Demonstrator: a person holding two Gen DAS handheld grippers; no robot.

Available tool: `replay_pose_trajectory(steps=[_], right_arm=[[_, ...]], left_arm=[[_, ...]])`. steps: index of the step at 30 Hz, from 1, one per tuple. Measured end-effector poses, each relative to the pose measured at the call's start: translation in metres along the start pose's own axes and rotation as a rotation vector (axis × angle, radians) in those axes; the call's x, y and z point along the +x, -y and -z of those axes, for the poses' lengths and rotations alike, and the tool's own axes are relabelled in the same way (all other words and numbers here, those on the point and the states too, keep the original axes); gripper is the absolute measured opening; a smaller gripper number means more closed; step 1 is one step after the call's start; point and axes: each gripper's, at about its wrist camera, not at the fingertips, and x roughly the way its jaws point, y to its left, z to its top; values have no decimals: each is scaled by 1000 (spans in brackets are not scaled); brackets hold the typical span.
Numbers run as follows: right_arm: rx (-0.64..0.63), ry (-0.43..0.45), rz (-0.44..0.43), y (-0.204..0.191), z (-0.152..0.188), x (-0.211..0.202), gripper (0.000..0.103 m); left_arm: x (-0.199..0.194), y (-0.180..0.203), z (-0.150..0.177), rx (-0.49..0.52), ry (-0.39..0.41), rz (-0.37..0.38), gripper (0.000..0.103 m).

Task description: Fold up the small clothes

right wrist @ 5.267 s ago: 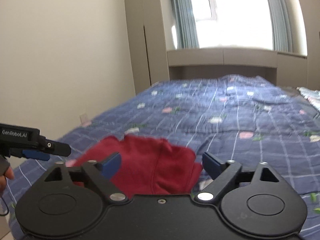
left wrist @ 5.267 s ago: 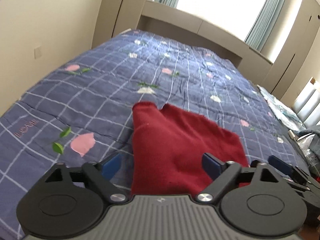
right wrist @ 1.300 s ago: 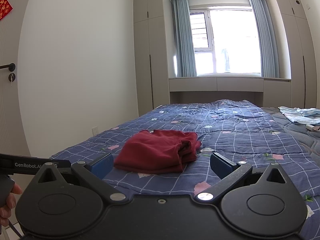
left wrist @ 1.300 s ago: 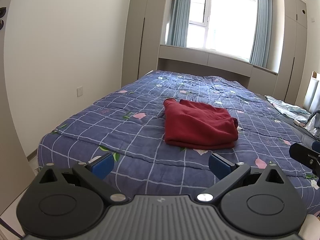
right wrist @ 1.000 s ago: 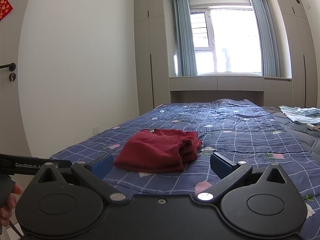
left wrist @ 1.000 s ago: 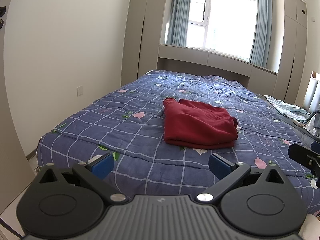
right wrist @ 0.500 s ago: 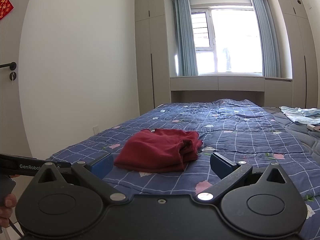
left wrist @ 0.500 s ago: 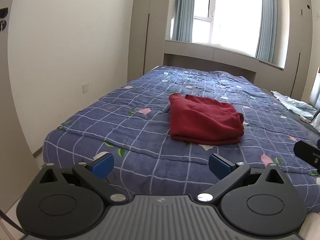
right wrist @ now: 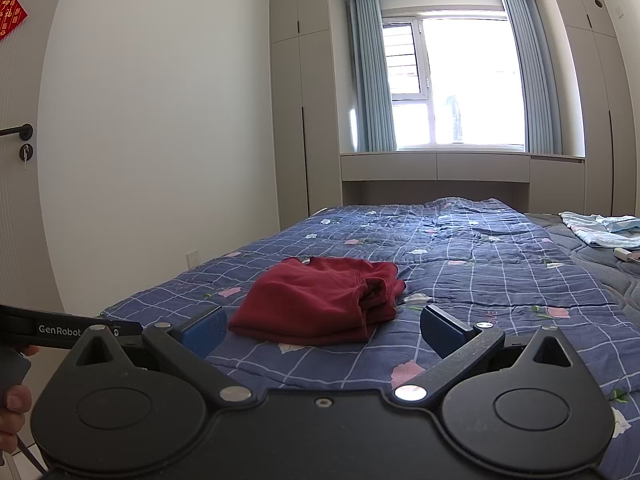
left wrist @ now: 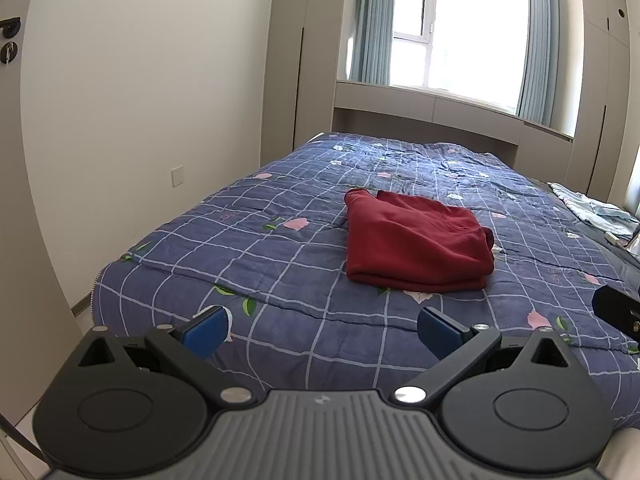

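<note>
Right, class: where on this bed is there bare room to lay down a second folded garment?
Bare quilt lies left of the folded red garment, toward the wall-side edge, and in the near strip between it and the foot edge. Beyond it, toward the window, is bare too. The far right is crowded: light blue clothes lie there.

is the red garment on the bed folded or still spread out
Folded. The red garment lies on the quilt as a compact rectangle, with stacked layers showing along its edge. Neither gripper touches it.
</note>
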Motion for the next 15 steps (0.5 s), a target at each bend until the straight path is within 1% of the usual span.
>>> replay_pose_trajectory(steps=[15], right_arm=[[2, -7, -3, 1, 2, 0, 102]], left_arm=[[0, 1, 1, 7, 1, 3, 103]])
